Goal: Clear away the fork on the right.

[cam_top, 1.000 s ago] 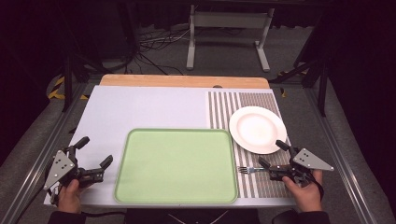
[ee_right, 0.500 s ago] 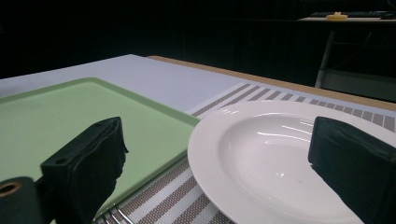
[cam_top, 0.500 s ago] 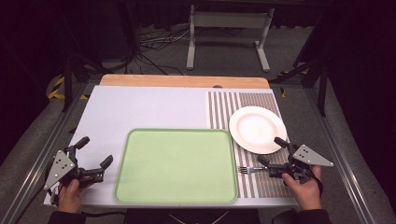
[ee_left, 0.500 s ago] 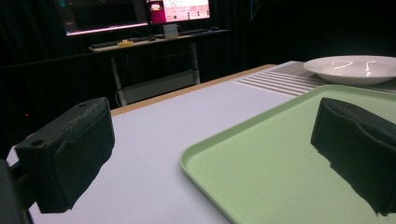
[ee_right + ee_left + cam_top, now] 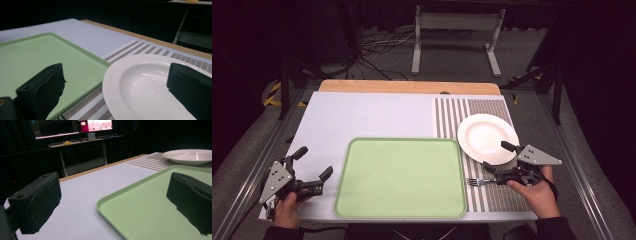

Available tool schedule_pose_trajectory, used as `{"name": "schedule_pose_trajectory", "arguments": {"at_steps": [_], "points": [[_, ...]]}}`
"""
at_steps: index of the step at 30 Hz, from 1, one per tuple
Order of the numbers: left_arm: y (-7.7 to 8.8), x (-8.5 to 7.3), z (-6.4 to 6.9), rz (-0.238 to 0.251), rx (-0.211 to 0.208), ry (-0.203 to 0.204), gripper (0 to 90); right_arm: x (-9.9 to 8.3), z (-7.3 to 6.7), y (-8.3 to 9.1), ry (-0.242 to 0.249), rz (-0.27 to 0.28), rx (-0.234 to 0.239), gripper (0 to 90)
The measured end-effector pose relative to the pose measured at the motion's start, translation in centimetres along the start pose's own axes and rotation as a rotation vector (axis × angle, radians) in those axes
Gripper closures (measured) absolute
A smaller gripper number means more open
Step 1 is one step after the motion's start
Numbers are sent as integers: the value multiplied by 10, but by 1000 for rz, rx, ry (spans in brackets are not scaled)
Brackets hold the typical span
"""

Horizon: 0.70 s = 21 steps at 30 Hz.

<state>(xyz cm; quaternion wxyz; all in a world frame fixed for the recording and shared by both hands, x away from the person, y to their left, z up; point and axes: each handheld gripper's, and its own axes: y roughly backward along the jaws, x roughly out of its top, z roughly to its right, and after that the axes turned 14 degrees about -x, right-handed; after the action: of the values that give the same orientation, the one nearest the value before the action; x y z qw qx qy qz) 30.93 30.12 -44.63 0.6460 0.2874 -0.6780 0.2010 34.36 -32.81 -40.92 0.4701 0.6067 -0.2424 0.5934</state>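
Resting low at the tray's (image 5: 401,176) right edge, the right gripper (image 5: 495,157) has its jaws spread wide, one tip over the plate's (image 5: 487,135) near rim, the other just above the fork (image 5: 479,182). That fork lies on the striped mat (image 5: 499,197) just right of the tray, tines toward the tray, its handle under the gripper and hand; nothing is pinched. In the right gripper view the jaws stand apart with the plate (image 5: 147,85) and tray corner (image 5: 50,57) between them. Left of the tray, the left gripper (image 5: 314,163) sits over the white table (image 5: 377,115), jaws spread too, holding nothing; its own view shows the tray's corner (image 5: 140,205) between them and the plate (image 5: 190,156) beyond.
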Motion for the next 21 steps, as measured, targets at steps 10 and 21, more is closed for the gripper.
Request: {"name": "schedule_pose_trajectory", "arguments": {"at_steps": [10, 21], "points": [[0, 0, 0, -1, 1, 0, 2, 25, 4, 1, 182, -152, 51, 60], [0, 0, 0, 0, 1, 0, 2, 35, 2, -8, 367, -385, 144, 91]]}}
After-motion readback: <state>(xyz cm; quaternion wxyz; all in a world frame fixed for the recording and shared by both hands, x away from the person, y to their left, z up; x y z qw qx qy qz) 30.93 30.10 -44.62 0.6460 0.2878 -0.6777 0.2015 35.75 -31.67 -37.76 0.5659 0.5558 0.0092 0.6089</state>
